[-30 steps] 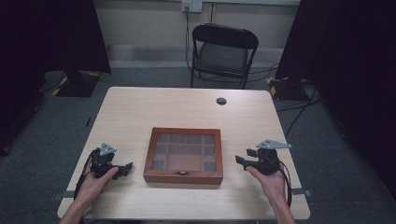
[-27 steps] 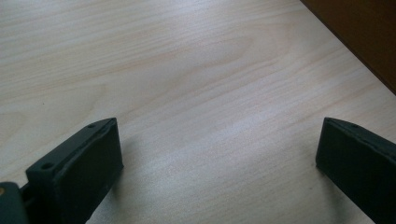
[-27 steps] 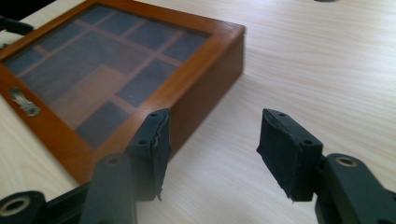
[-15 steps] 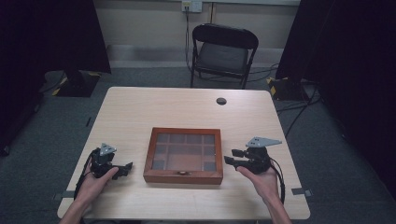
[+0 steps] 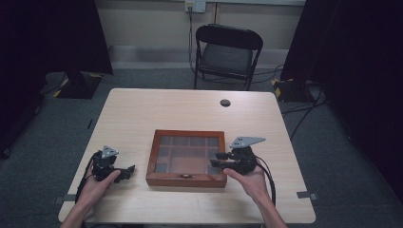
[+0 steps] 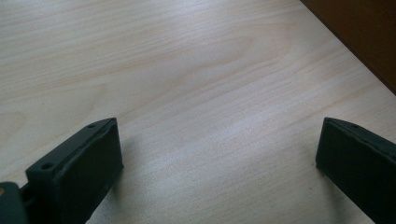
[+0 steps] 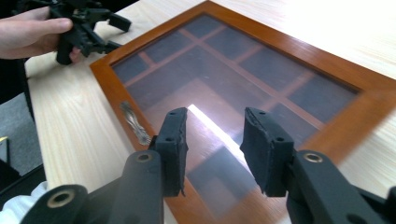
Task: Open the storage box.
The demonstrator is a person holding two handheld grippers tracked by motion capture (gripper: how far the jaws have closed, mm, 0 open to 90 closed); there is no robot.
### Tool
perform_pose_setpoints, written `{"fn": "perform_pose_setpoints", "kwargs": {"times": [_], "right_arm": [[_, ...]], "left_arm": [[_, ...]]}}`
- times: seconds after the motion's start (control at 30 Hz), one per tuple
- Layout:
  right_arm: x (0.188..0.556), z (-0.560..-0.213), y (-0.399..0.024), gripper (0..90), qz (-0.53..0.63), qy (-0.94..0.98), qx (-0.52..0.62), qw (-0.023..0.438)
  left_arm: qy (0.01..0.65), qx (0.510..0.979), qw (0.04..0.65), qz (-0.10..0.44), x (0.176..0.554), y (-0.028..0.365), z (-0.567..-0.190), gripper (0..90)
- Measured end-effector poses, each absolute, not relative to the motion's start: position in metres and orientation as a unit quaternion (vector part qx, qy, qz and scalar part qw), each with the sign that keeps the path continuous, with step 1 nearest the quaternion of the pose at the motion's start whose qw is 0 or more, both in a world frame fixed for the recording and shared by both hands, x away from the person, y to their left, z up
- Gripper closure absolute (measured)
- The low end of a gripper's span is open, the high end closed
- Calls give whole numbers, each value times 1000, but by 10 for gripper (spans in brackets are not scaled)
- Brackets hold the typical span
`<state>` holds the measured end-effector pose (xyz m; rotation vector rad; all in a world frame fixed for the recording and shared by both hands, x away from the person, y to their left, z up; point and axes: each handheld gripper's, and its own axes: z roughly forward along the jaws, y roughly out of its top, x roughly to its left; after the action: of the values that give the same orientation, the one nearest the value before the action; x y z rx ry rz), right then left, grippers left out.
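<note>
- High view: pale wooden table (image 5: 190,109), folding chair (image 5: 227,52) behind. Our right gripper (image 5: 219,160) has slid in over the wooden box (image 5: 186,178), centre-front.
- Left gripper view: left gripper (image 6: 217,161) wide, parked on bare table.
- Right gripper view: jaws narrowly apart over the glass lid (image 7: 261,70), empty; clasp (image 7: 135,122) near, so we're likely opening it.

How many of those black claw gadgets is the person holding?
2. The left gripper rests on the table left of the wooden box; the right gripper reaches over the box's right side, jaws apart.

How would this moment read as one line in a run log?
left gripper: open, on table | right gripper: open, over glass-lidded wooden box | box: closed
</note>
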<state>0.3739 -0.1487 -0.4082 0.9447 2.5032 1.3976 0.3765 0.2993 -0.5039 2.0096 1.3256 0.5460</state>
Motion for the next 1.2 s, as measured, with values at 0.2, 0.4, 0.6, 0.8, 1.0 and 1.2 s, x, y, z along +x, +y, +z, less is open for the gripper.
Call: {"fn": "perform_pose_setpoints", "kwargs": {"times": [0.2,0.4,0.6,0.8,1.0,1.2], "right_arm": [[374,-409,-131,658,460,840,284,43],[374,-413,-115,700,457,851,257,23],[370,-420,-101,748,453,862,228,0],[369,-426,-85,773,436,877,202,-16],[373,-433,-75,789,431,881,194,-21],[378,-437,-75,787,427,884,189,-20]], "left_arm": [[507,768,330,209,377,299,-504,0],[507,768,330,209,377,299,-504,0],[507,768,330,209,376,299,-504,0],[507,768,330,209,377,299,-504,0],[507,768,330,209,377,299,-504,0],[507,768,330,209,377,299,-504,0]]}}
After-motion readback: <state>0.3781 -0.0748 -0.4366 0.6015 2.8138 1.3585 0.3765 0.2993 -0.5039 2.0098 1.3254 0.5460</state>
